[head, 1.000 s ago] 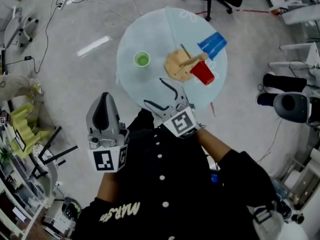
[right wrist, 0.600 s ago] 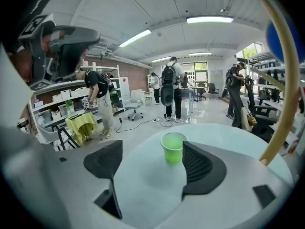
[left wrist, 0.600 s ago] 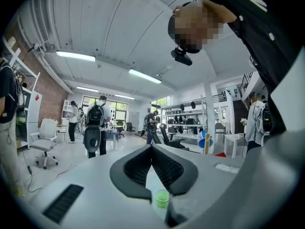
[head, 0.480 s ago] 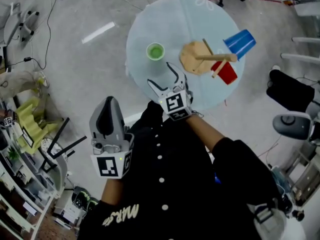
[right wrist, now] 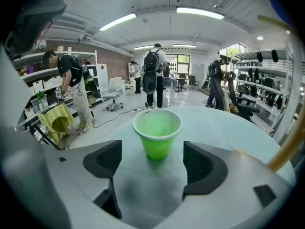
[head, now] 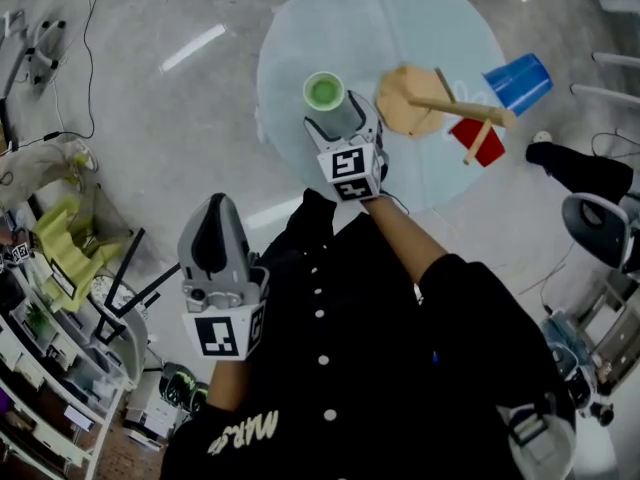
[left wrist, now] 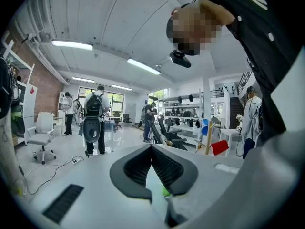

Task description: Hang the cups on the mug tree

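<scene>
In the head view the jaws of my right gripper [right wrist: 153, 162] blend into its body, but its own view shows them wide apart. The upright green cup [right wrist: 157, 132] stands on the round table [head: 400, 8] just ahead, centred between them, untouched. My right arm reaches forward, while my left gripper [left wrist: 152, 148], jaws together and empty, is off the table beside my torso.

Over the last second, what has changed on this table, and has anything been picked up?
The right gripper has moved forward over the table to the green cup, jaws wide open. The cup stands just ahead of them, lined up with the gap and untouched. Nothing was taken hold of or let go. The left gripper stayed shut near the person's body. The red cup and blue cup still hang on the mug tree.
</scene>
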A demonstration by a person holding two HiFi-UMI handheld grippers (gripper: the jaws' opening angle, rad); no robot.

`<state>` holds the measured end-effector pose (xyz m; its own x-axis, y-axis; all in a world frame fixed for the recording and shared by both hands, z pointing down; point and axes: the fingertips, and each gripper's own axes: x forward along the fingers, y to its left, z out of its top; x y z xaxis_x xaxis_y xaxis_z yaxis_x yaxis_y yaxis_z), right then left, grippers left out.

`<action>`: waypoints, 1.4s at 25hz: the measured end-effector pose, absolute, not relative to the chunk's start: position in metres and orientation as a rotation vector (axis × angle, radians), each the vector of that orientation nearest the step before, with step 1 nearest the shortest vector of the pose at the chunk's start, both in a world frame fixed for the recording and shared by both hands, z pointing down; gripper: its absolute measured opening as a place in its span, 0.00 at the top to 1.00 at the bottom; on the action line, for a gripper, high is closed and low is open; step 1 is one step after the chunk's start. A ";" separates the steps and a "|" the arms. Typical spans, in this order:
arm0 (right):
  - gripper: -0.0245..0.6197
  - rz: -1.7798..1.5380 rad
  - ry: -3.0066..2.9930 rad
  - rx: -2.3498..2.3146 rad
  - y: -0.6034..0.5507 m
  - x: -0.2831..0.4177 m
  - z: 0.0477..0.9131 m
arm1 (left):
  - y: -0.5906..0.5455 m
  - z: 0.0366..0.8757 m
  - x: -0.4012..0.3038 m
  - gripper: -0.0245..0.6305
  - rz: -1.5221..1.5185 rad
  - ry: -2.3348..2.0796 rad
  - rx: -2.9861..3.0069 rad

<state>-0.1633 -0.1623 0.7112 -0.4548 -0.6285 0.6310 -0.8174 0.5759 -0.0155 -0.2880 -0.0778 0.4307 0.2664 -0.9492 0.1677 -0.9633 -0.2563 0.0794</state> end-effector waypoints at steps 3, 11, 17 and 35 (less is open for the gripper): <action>0.34 0.433 -2.216 1.159 -0.172 -0.172 0.720 | -0.080 0.440 -0.300 0.97 0.146 -1.796 2.344; 0.34 0.399 -2.197 1.198 -0.192 -0.180 0.733 | -0.087 0.453 -0.313 0.97 0.170 -1.793 2.325; 0.53 0.416 -2.157 1.313 -0.199 -0.168 0.716 | -0.094 0.446 -0.317 0.97 0.164 -1.777 2.337; 0.54 0.938 -2.279 1.346 -0.122 -0.138 0.632 | -0.116 0.399 -0.242 0.97 -0.041 -1.585 2.568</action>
<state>-0.1380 -0.1219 0.6322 -0.4977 -0.6473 0.5773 -0.8661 0.3359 -0.3701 -0.2420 -0.1164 0.3990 0.4497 -0.8922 0.0421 -0.8889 -0.4425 0.1191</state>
